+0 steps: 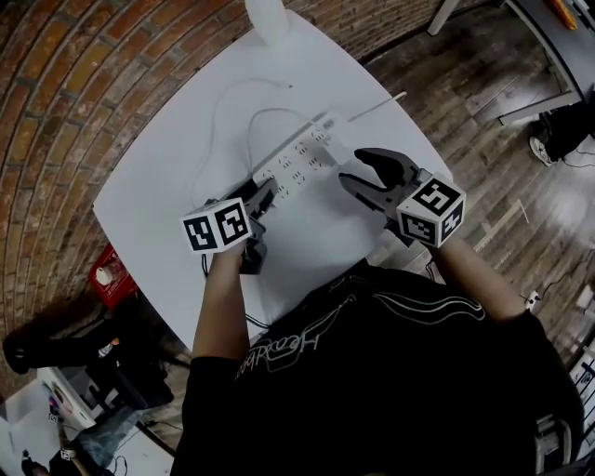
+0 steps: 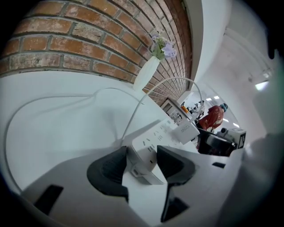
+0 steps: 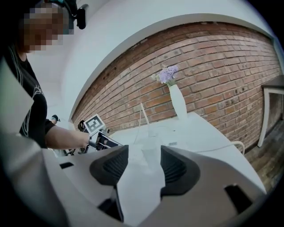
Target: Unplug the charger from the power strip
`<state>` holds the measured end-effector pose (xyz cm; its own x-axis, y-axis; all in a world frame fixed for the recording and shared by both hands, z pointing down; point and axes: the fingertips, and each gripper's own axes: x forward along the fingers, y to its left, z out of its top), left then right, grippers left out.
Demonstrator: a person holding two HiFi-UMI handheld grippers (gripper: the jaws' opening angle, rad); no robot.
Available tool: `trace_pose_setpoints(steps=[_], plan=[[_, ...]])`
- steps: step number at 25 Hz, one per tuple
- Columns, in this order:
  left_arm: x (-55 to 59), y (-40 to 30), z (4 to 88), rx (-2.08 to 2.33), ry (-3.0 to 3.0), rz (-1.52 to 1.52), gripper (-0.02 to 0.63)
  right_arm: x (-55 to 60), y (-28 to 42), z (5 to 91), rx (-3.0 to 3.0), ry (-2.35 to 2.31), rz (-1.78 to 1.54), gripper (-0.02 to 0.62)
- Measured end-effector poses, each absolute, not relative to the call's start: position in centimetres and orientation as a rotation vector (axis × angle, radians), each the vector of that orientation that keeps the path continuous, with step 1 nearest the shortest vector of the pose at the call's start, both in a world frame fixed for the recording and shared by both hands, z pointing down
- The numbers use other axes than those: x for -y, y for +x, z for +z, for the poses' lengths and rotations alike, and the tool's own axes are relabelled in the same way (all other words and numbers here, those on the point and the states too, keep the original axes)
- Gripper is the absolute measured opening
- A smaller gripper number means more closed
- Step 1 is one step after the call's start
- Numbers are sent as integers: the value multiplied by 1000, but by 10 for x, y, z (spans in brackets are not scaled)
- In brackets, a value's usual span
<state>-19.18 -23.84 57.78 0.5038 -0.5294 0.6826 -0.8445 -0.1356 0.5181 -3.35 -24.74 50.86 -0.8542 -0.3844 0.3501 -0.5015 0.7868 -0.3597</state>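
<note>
Bare tabletop (image 1: 149, 191) beside power strip (image 1: 296, 164); vase (image 1: 266, 20) far behind.

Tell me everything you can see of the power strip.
The power strip is a long white bar, plastic by its look, with rows of sockets. It lies flat and diagonal on the white table. A white charger is plugged in near its far end. The left gripper clamps its near end.

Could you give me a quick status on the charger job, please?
Left gripper clamped on power strip, near end. Right gripper open, empty, beside the strip. Charger still plugged in toward far end. Nothing blocking it.
</note>
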Motion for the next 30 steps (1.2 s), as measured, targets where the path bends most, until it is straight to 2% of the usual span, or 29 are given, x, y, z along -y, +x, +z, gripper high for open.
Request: trace_pose_setpoints(steps=[11, 20, 24, 30], plan=[[238, -192, 581, 1156, 1803, 406, 213, 269, -67, 528, 2643, 833, 322, 201], [238, -192, 580, 1164, 1801, 397, 213, 293, -72, 540, 2544, 1049, 259, 198], [238, -191, 580, 1167, 1802, 397, 213, 296, -70, 542, 2512, 1102, 230, 128], [237, -192, 580, 1211, 1813, 386, 212, 297, -70, 544, 2507, 1112, 238, 124]])
